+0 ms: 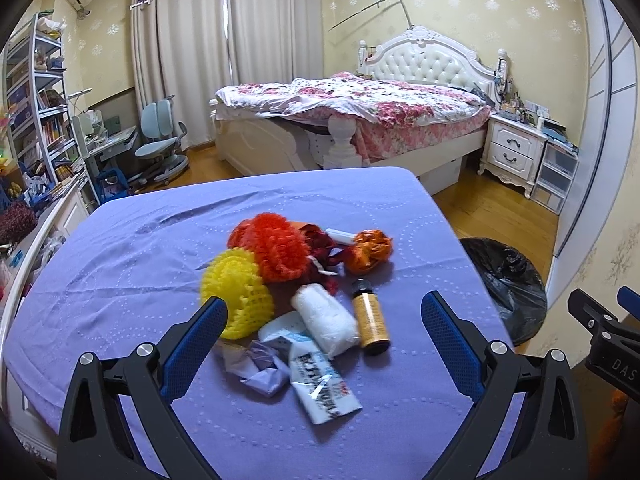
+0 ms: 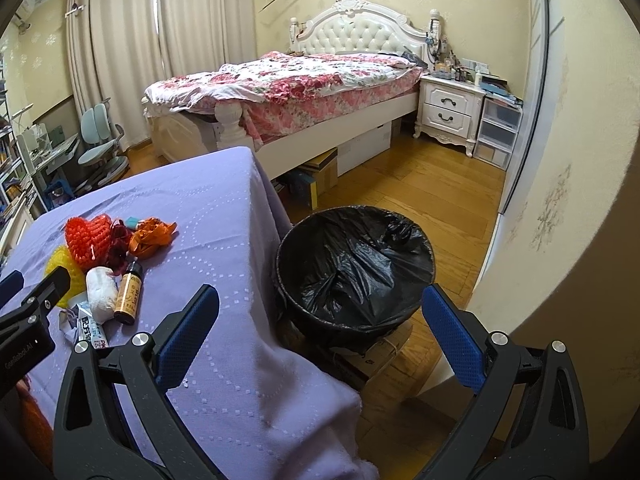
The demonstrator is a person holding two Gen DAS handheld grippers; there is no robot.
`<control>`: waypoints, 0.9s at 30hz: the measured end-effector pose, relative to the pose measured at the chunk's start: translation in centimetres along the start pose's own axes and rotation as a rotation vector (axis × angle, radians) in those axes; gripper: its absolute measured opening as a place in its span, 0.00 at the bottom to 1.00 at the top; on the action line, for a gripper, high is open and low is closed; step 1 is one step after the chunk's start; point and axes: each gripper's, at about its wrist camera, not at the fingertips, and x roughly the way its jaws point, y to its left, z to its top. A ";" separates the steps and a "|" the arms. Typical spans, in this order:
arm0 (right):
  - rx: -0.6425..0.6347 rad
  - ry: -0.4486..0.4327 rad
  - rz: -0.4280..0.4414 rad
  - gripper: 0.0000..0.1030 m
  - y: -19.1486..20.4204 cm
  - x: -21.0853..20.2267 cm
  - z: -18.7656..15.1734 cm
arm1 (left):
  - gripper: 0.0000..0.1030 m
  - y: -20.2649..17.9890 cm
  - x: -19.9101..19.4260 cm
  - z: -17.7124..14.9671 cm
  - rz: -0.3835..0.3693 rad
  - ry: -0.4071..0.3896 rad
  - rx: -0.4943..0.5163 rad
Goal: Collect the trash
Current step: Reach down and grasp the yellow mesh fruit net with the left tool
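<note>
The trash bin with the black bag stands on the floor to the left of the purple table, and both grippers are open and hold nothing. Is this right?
Not quite: the trash bin stands to the right of the purple table, as the right wrist view shows. The rest holds: the left gripper and the right gripper both have open jaws and hold nothing.

Ahead of me, in the upper middle of the frame, a bed (image 1: 352,120) with a tufted white headboard (image 1: 428,60) carries a rumpled pink floral quilt (image 2: 288,84). A white two-drawer nightstand (image 1: 514,148) stands just beside it at the right, touching a set of clear plastic drawers (image 2: 496,136). At the left I see beige curtains (image 1: 224,40), a pale blue desk chair (image 1: 160,140) and a crowded bookshelf (image 1: 36,92). The floor (image 2: 432,188) is yellow wood.
</note>
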 end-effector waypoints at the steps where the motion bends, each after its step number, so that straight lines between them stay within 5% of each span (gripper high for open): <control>1: -0.007 -0.002 0.002 0.96 0.4 0.1 0.0 | 0.94 0.5 0.1 0.1 0.002 -0.012 -0.007; 7: -0.036 0.047 0.066 0.78 3.2 2.1 0.1 | 0.87 4.1 1.2 -0.8 0.056 0.035 -0.033; 11: -0.051 0.069 0.103 0.77 4.7 3.1 0.4 | 0.78 5.2 2.7 -1.3 0.050 0.173 -0.056; 22: -0.087 0.124 0.135 0.77 7.9 4.9 0.5 | 0.76 7.7 5.2 -0.7 0.035 0.141 -0.051; 27: -0.109 0.132 0.140 0.77 8.9 5.4 0.6 | 0.42 8.4 6.2 -0.9 -0.051 0.178 -0.077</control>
